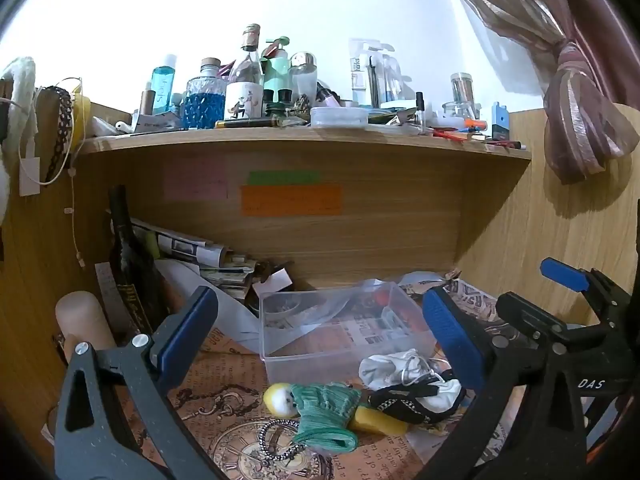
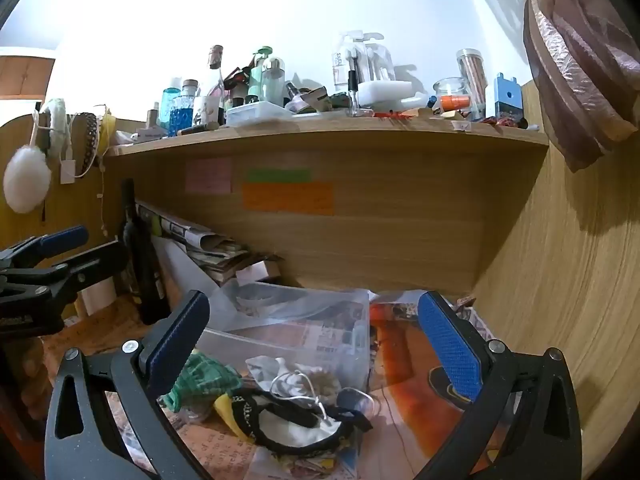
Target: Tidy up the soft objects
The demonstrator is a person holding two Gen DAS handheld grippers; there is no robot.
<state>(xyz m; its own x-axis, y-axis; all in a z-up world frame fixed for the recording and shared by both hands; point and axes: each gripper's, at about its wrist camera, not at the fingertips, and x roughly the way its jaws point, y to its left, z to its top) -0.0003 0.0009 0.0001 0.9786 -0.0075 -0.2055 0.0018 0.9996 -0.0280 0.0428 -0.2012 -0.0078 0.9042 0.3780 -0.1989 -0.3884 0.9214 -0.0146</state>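
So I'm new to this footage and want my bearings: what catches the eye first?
The crowded shelf of bottles up top, with the blue-filled glass bottle at its left. Below, a clear plastic box sits on the desk, and just in front of it lies a heap of soft things: green knit piece, white cloth. Both the left gripper and right gripper are open, empty.

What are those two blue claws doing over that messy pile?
A person holds two grippers above a desk. Both the left gripper and the right gripper are open and hold nothing. Below them lies a pile of soft things, like a green knitted piece and a black-and-white pouch, in front of a clear plastic box.
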